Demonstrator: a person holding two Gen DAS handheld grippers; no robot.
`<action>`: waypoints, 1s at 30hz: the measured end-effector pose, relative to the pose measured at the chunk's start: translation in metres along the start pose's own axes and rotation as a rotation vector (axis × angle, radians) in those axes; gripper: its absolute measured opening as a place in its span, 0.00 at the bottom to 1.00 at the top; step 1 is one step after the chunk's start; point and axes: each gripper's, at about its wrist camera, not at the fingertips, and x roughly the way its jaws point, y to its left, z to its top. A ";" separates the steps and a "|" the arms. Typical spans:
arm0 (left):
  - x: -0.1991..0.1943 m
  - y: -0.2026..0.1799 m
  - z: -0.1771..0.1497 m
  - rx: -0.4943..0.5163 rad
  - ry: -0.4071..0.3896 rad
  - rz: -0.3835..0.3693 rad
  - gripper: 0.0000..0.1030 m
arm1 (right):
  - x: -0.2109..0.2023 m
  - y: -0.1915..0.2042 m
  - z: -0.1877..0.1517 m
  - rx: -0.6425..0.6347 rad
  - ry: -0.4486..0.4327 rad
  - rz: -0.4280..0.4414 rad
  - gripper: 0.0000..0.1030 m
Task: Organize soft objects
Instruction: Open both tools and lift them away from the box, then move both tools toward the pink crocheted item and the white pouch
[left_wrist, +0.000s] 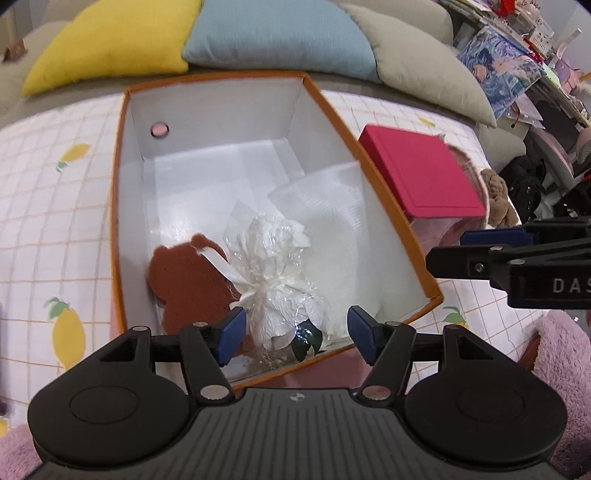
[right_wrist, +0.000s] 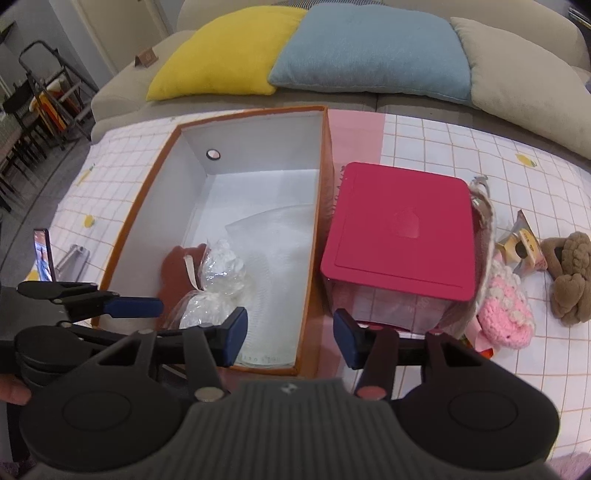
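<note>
An open orange box (left_wrist: 384, 192) (right_wrist: 140, 210) holds a brown soft bear shape (left_wrist: 188, 284) (right_wrist: 173, 269), a white bundle wrapped in clear film (left_wrist: 280, 273) (right_wrist: 218, 273) and white sheets. My left gripper (left_wrist: 295, 334) is open above the box's near end, its jaws either side of the bundle without touching it. My right gripper (right_wrist: 290, 338) is open and empty over the box's near right wall. A pink knitted item (right_wrist: 506, 314) and a brown knitted toy (right_wrist: 570, 273) lie on the cloth at the right.
A red-lidded clear box (right_wrist: 399, 236) (left_wrist: 421, 177) stands right of the orange box. Yellow (right_wrist: 225, 51), blue (right_wrist: 369, 48) and beige (right_wrist: 524, 81) pillows lie behind. A phone (right_wrist: 42, 254) stands at the left. A small packet (right_wrist: 521, 247) lies near the brown toy.
</note>
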 end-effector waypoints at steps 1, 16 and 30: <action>-0.005 -0.003 -0.001 0.010 -0.019 0.011 0.72 | -0.003 -0.002 -0.002 0.006 -0.011 0.001 0.51; -0.034 -0.062 -0.008 0.053 -0.221 -0.087 0.69 | -0.046 -0.041 -0.057 0.028 -0.162 -0.060 0.53; 0.010 -0.144 0.002 0.217 -0.140 -0.157 0.63 | -0.047 -0.105 -0.103 0.101 -0.200 -0.253 0.53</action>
